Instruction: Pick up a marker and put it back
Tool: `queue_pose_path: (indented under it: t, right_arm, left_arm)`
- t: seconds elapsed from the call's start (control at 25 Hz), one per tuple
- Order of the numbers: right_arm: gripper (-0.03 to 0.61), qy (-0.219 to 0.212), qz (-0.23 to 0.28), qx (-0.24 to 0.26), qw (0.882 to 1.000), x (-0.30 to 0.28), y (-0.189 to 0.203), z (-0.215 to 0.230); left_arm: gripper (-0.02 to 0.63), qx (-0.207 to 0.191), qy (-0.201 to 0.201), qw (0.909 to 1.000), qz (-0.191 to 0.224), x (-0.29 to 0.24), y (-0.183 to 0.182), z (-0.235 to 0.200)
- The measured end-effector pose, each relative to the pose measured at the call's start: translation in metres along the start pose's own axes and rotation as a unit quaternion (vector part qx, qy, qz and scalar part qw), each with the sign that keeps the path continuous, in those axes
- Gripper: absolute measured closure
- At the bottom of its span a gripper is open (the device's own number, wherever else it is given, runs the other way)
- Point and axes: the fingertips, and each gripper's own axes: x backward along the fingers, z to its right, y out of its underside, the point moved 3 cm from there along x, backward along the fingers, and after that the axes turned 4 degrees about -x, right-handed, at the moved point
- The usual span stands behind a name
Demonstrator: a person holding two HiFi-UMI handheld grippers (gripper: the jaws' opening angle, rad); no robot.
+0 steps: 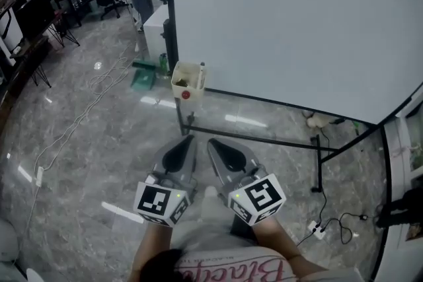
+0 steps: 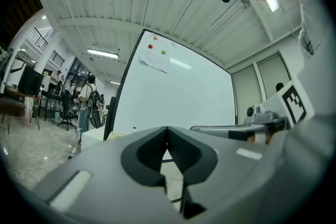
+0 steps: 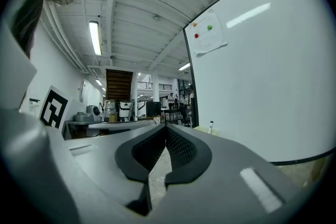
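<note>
A whiteboard on a black frame stood over a grey marble floor. A paper hung near its top edge under three magnets. White cables trailed across the floor at left, and a power strip lay at right near the frame's foot. A green bottle stood by the board's left edge. Farther off were a chair, a monitor and a person with a backpack

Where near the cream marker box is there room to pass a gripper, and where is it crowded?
Clear: grey marble floor between the left gripper, right gripper and cream marker box; bare whiteboard face to its right. Crowded: green clutter and white cabinet behind it, black stand bars below.
</note>
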Motion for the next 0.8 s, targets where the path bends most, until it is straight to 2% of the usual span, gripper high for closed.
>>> queue_pose_path:
  t: [0.32, 0.48, 0.64, 0.8]
  right_arm:
    - [0.578, 0.018, 0.002, -0.013, 1.0, -0.052, -0.003, 0.049]
    - [0.57, 0.012, 0.002, -0.028, 1.0, -0.081, -0.004, 0.07]
    - [0.54, 0.019, -0.027, -0.036, 0.999, -0.112, 0.006, 0.096]
    - [0.506, 0.015, -0.066, -0.072, 0.995, -0.146, 0.028, 0.124]
  left_arm:
    - [0.614, -0.004, 0.004, 1.0, -0.007, -0.05, 0.006, -0.038]
    - [0.614, -0.005, 0.002, 1.0, -0.008, -0.077, 0.004, -0.062]
    - [0.614, 0.01, 0.006, 0.9999, -0.009, -0.111, 0.005, -0.087]
    - [0.614, 0.019, 0.004, 0.9997, -0.017, -0.141, 0.009, -0.113]
